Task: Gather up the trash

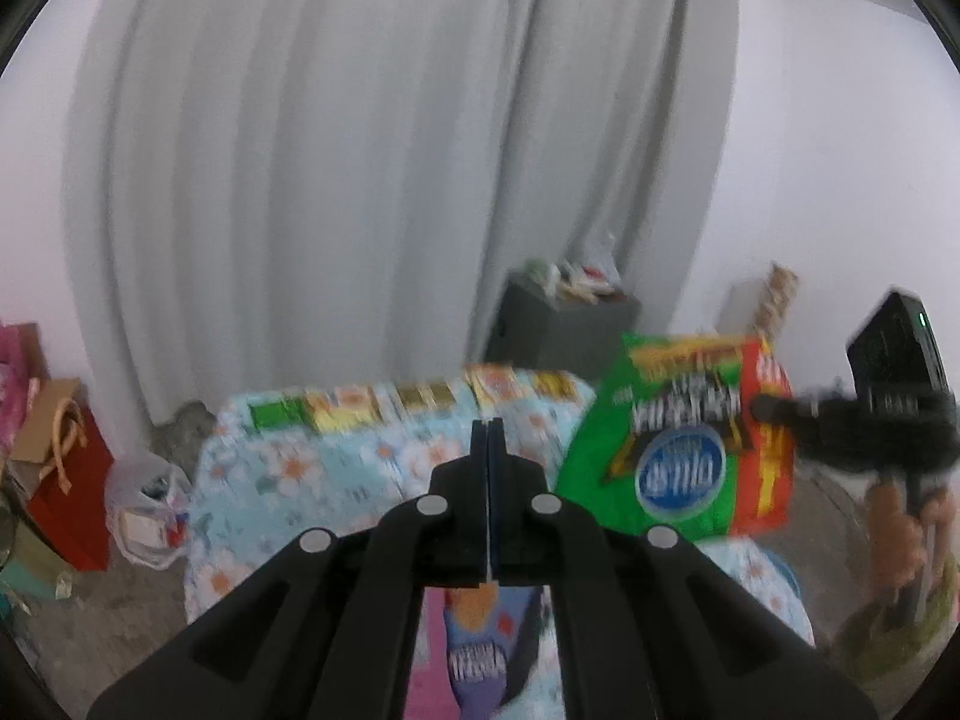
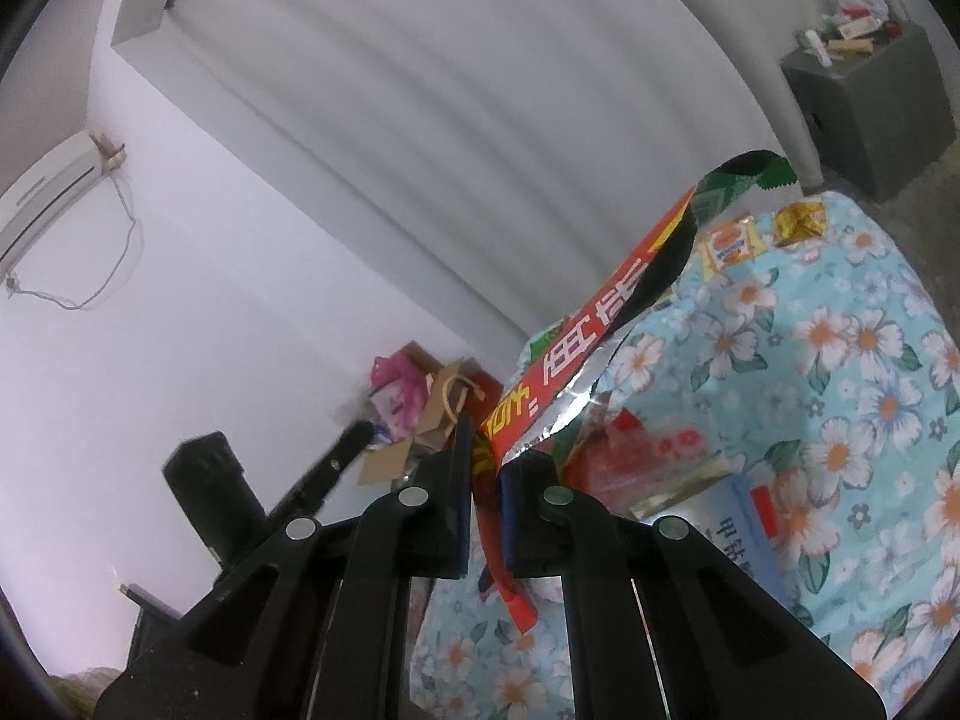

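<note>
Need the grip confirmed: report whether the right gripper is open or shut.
Shut on the green-and-red snack bag: the right gripper pinches the bag's edge, lifted above the floral cloth.

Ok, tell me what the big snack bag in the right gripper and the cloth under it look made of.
Snack bag: thin plastic film, glossy red-and-green print outside, silvery foil-like lining showing at the crinkled edge. Floral cloth: probably soft printed fabric, matte, draping in folds; a coated sheet can't be ruled out.

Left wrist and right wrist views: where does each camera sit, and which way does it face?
Left wrist: on the left gripper, shut, facing the floral table and curtain; the right gripper's hand shows.
Right wrist: on the right gripper, shut on the green-red bag, tilted toward the wall.
Shared: bag, table, grey cabinet.
</note>
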The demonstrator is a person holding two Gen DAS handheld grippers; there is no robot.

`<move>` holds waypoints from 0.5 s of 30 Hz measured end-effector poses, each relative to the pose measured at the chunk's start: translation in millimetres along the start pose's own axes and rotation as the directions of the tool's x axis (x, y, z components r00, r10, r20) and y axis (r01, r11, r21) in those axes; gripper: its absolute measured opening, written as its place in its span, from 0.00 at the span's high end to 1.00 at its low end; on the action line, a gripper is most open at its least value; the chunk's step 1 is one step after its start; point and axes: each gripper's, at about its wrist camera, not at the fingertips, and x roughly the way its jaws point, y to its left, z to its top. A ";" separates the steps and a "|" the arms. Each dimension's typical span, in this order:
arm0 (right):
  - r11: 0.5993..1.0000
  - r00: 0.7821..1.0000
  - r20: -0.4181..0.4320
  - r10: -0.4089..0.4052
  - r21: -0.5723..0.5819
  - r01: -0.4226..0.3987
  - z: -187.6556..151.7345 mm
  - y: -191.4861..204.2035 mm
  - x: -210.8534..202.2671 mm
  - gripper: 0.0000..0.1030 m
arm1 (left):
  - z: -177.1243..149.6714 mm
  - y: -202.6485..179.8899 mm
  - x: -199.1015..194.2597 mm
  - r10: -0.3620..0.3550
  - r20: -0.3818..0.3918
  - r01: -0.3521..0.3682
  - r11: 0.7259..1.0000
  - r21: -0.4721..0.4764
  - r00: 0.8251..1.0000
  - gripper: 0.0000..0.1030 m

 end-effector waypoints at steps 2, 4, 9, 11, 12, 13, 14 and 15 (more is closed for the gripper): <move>1.000 1.000 -0.003 -0.006 0.012 0.006 -2.2 -5.0 -1.1 0.94 | -13.8 1.8 3.6 -0.019 -0.040 0.020 1.000 0.009 0.999 0.74; 1.000 1.000 -0.010 -0.012 0.022 0.012 -4.7 -8.0 -2.3 0.94 | -31.4 0.8 5.4 -0.029 -0.079 0.031 0.999 0.020 0.996 0.57; 0.999 0.999 -0.040 -0.006 0.047 0.008 -12.7 -14.0 5.0 0.94 | -73.3 -16.8 17.9 -0.075 -0.215 0.086 0.995 0.044 0.974 0.38; 0.998 0.999 -0.047 0.003 0.055 -0.001 -13.1 -13.0 9.1 0.94 | -81.0 -27.7 22.6 -0.063 -0.228 0.080 0.995 0.066 0.972 0.33; 0.998 0.999 -0.049 0.008 0.056 -0.005 -13.1 -11.1 11.0 0.94 | -82.8 -32.8 23.6 -0.054 -0.228 0.073 0.994 0.076 0.972 0.31; 0.998 0.999 -0.051 0.012 0.054 -0.009 -12.4 -8.3 11.6 0.94 | -85.4 -39.4 25.7 -0.028 -0.224 0.052 0.993 0.102 0.974 0.30; 0.999 0.999 -0.052 0.015 0.051 -0.012 -11.8 -6.2 12.2 0.94 | -88.2 -44.5 26.3 0.007 -0.218 0.023 0.991 0.132 0.976 0.29; 0.999 0.998 -0.052 0.016 0.046 -0.014 -11.7 -3.7 12.9 0.94 | -89.2 -50.0 29.0 0.044 -0.213 -0.008 0.986 0.167 0.976 0.29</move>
